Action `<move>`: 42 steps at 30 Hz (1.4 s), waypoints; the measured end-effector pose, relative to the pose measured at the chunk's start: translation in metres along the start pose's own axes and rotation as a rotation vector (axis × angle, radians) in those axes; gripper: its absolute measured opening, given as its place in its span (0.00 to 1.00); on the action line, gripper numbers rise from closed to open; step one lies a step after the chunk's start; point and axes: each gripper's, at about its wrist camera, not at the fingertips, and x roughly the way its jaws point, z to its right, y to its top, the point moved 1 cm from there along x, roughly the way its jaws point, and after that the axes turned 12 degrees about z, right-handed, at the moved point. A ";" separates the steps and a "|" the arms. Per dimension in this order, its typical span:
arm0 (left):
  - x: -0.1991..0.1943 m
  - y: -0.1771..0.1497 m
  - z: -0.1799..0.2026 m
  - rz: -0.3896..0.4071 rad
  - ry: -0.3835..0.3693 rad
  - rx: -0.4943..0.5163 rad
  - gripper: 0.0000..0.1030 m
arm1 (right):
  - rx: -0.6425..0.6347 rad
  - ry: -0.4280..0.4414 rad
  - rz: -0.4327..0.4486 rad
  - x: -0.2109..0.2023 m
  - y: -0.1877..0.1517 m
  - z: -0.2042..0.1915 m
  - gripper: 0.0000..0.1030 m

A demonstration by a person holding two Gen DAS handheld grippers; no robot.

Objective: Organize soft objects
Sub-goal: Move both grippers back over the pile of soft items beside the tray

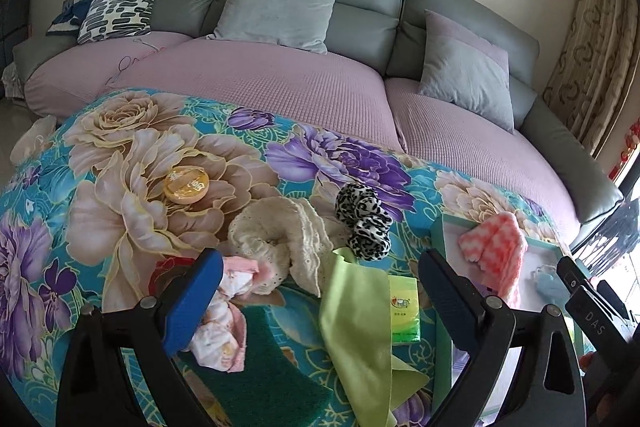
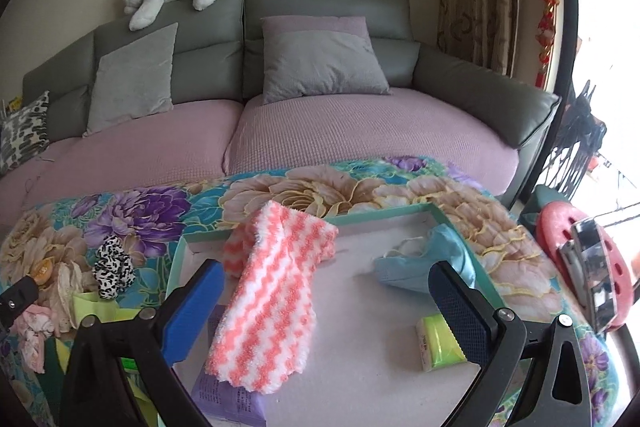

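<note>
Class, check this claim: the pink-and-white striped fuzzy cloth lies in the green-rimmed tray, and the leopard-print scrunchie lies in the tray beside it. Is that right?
Not quite. The pink-and-white striped cloth does lie in the green-rimmed tray, draped over its far rim, but the leopard-print scrunchie lies outside the tray, on the floral cloth to its left. The right wrist view shows this.

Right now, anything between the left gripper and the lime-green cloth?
Nothing visible. The left gripper is open, and the lime-green cloth lies directly between its fingers, on top of the pile. Its far corner touches the leopard scrunchie.
</note>
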 end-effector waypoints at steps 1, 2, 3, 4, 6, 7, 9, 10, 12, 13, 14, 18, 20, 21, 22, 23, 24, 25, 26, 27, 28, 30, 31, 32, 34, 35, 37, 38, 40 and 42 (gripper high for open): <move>-0.001 0.000 -0.001 -0.001 -0.001 -0.003 0.95 | -0.015 -0.014 0.010 -0.002 0.002 -0.002 1.00; -0.001 0.001 -0.003 0.000 -0.002 -0.006 0.95 | -0.032 -0.023 0.024 -0.005 0.004 -0.006 1.00; -0.001 0.001 -0.004 0.001 -0.003 -0.011 0.95 | -0.048 -0.028 0.041 -0.008 0.005 -0.009 1.00; -0.002 0.002 -0.005 0.002 -0.004 -0.013 0.95 | -0.058 -0.030 0.054 -0.011 0.006 -0.012 1.00; -0.003 0.002 -0.006 0.002 -0.009 -0.015 0.95 | -0.061 -0.025 0.062 -0.014 0.006 -0.016 1.00; -0.003 0.003 -0.007 0.001 -0.011 -0.016 0.95 | -0.053 -0.031 0.049 -0.014 0.006 -0.018 1.00; -0.003 0.003 -0.008 0.002 -0.011 -0.019 0.95 | -0.036 -0.048 0.025 -0.013 0.004 -0.019 1.00; -0.003 0.004 -0.009 0.003 -0.011 -0.022 0.95 | -0.033 -0.046 0.022 -0.013 0.004 -0.019 1.00; -0.003 0.004 -0.012 0.002 -0.012 -0.030 0.95 | -0.027 -0.027 0.028 -0.015 0.003 -0.020 1.00; -0.003 0.004 -0.013 0.002 -0.012 -0.034 0.95 | -0.024 -0.018 0.033 -0.016 0.003 -0.020 1.00; -0.003 0.004 -0.013 0.001 -0.013 -0.036 0.95 | -0.023 -0.012 0.036 -0.017 0.003 -0.021 1.00; -0.003 0.005 -0.016 0.002 -0.015 -0.041 0.95 | -0.021 0.006 0.037 -0.018 0.003 -0.027 1.00; -0.004 0.006 -0.017 0.004 -0.018 -0.047 0.95 | -0.021 0.029 0.028 -0.017 0.002 -0.031 1.00; -0.005 0.007 -0.018 0.007 -0.019 -0.050 0.95 | -0.019 0.037 0.027 -0.017 0.001 -0.033 1.00; -0.005 0.007 -0.020 0.008 -0.019 -0.054 0.95 | -0.012 0.052 0.028 -0.017 0.001 -0.034 1.00; -0.005 0.008 -0.021 0.009 -0.019 -0.058 0.95 | 0.000 0.068 0.027 -0.018 0.001 -0.035 1.00; -0.006 0.009 -0.023 0.011 -0.019 -0.065 0.95 | 0.011 0.080 0.026 -0.018 0.001 -0.036 1.00; -0.006 0.009 -0.025 0.013 -0.018 -0.071 0.95 | 0.025 0.095 0.024 -0.018 0.000 -0.038 1.00; -0.007 0.010 -0.027 0.016 -0.016 -0.077 0.95 | 0.042 0.104 0.018 -0.017 0.000 -0.039 1.00; -0.008 0.011 -0.029 0.021 -0.015 -0.083 0.95 | 0.054 0.106 0.016 -0.017 0.000 -0.040 1.00; -0.009 0.013 -0.033 0.028 -0.012 -0.091 0.95 | 0.062 0.101 0.014 -0.017 -0.001 -0.042 1.00; -0.012 0.015 -0.039 0.038 -0.008 -0.106 0.95 | 0.065 0.135 0.009 -0.017 -0.001 -0.047 1.00; -0.013 0.016 -0.043 0.043 -0.006 -0.115 0.95 | 0.071 0.149 0.003 -0.018 -0.001 -0.050 1.00; -0.014 0.018 -0.048 0.047 -0.003 -0.126 0.95 | 0.073 0.158 0.000 -0.018 -0.001 -0.052 1.00; -0.015 0.019 -0.056 0.051 0.003 -0.143 0.95 | 0.064 0.187 -0.009 -0.019 -0.002 -0.060 1.00; -0.015 0.019 -0.061 0.053 0.008 -0.151 0.95 | 0.059 0.208 -0.013 -0.020 -0.003 -0.064 1.00; -0.015 0.020 -0.069 0.056 0.018 -0.167 0.95 | 0.049 0.245 -0.033 -0.020 -0.006 -0.073 1.00; -0.015 0.020 -0.075 0.055 0.026 -0.178 0.95 | 0.041 0.258 -0.045 -0.020 -0.008 -0.077 1.00; -0.015 0.020 -0.084 0.056 0.032 -0.197 0.95 | 0.019 0.275 -0.064 -0.019 -0.011 -0.088 1.00; -0.016 0.020 -0.091 0.058 0.036 -0.213 0.95 | -0.009 0.286 -0.067 -0.020 -0.014 -0.097 1.00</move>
